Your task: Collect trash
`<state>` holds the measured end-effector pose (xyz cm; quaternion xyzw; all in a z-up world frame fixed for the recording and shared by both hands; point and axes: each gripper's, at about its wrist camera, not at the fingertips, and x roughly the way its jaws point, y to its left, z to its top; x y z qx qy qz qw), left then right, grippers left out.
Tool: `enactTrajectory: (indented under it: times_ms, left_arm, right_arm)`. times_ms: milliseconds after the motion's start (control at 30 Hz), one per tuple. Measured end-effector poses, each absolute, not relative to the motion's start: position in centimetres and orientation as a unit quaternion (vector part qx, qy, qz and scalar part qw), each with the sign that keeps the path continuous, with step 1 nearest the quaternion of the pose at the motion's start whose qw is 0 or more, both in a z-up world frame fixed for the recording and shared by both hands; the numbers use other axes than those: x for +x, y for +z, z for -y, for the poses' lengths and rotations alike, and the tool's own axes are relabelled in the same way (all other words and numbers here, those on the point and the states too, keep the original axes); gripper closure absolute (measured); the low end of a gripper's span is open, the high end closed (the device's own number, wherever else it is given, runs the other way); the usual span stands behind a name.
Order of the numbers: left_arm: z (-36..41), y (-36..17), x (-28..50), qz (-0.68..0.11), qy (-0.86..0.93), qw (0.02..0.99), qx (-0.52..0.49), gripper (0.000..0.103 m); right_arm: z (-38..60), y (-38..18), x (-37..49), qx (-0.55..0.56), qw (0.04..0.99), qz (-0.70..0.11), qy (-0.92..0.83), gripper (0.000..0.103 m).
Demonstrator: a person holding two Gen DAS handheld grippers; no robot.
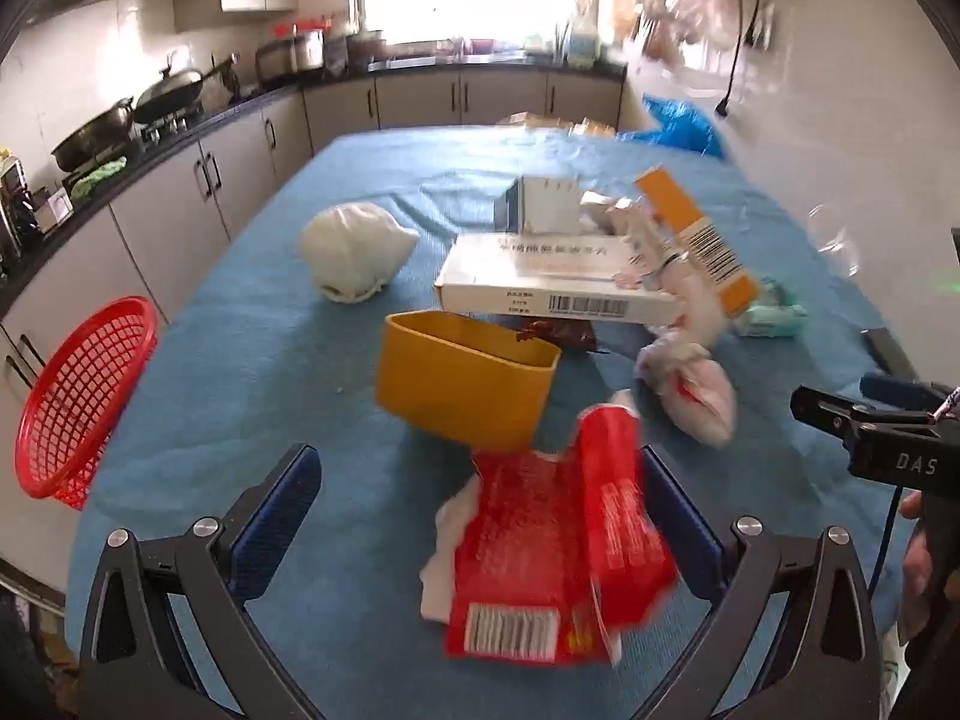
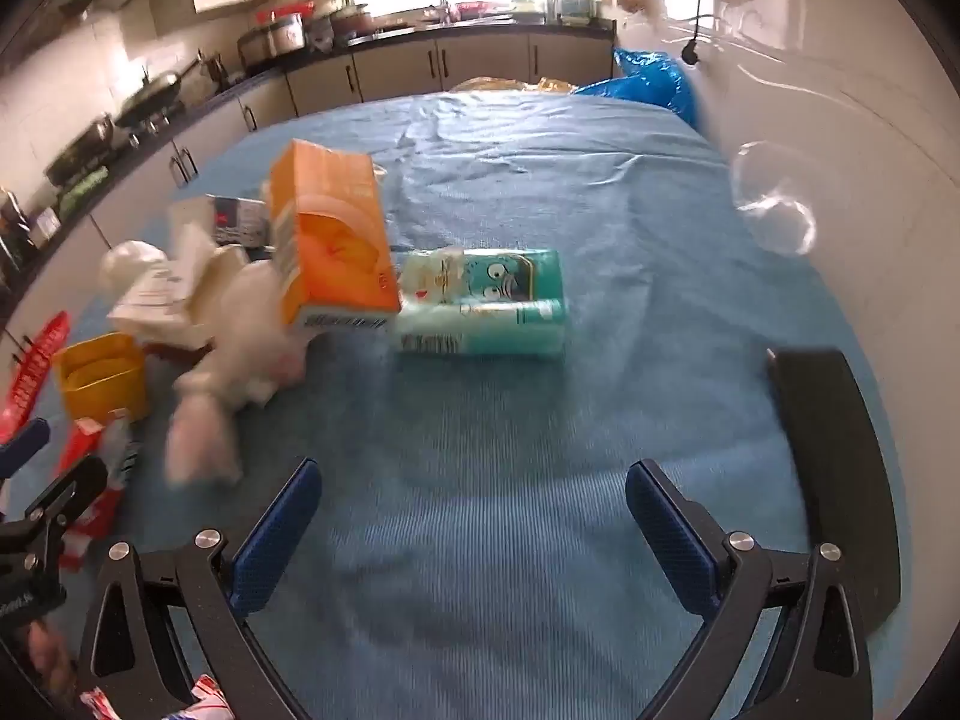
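On the blue-clothed table (image 1: 252, 360), my left gripper (image 1: 480, 480) is open, its fingers on either side of a crumpled red wrapper (image 1: 540, 552) lying on the cloth. Just beyond stands a yellow tub (image 1: 462, 381); it also shows in the right wrist view (image 2: 102, 375). A white box (image 1: 540, 282), an orange carton (image 1: 696, 240), a white wad (image 1: 354, 252) and crumpled white bags (image 1: 690, 384) lie farther back. My right gripper (image 2: 474, 504) is open and empty over bare cloth, short of a teal tissue pack (image 2: 486, 306) and the orange carton (image 2: 330, 240).
A red mesh basket (image 1: 78, 402) hangs at the table's left edge. A black chair back (image 2: 834, 468) stands at the right edge. A blue plastic bag (image 2: 648, 81) lies at the far corner. Kitchen counters with pans run along the left wall.
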<state>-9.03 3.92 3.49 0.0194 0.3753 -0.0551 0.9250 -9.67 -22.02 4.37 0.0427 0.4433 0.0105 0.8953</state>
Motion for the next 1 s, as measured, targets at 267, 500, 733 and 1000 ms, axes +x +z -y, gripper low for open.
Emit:
enactTrajectory:
  times_ms: [267, 500, 733, 1000]
  left_arm:
    - [-5.6, 4.9, -14.6, -0.305, -0.058, 0.950, 0.012, 0.000]
    - [-6.6, 5.4, -19.1, -0.262, -0.040, 0.964, 0.004, 0.000]
    - [-5.1, 5.6, -19.7, -0.258, -0.041, 0.965, 0.015, 0.000]
    - [-4.4, 5.6, -19.6, -0.262, -0.037, 0.964, 0.031, 0.000]
  right_arm:
    - [19.0, 8.7, -17.8, 0.037, 0.935, -0.350, 0.030, 0.002]
    - [16.5, 9.1, -22.5, 0.034, 0.951, -0.305, 0.042, 0.003]
    - [17.2, 8.9, -23.4, 0.022, 0.955, -0.293, 0.033, 0.005]
    - [18.2, 8.5, -23.3, 0.036, 0.950, -0.308, 0.021, 0.009]
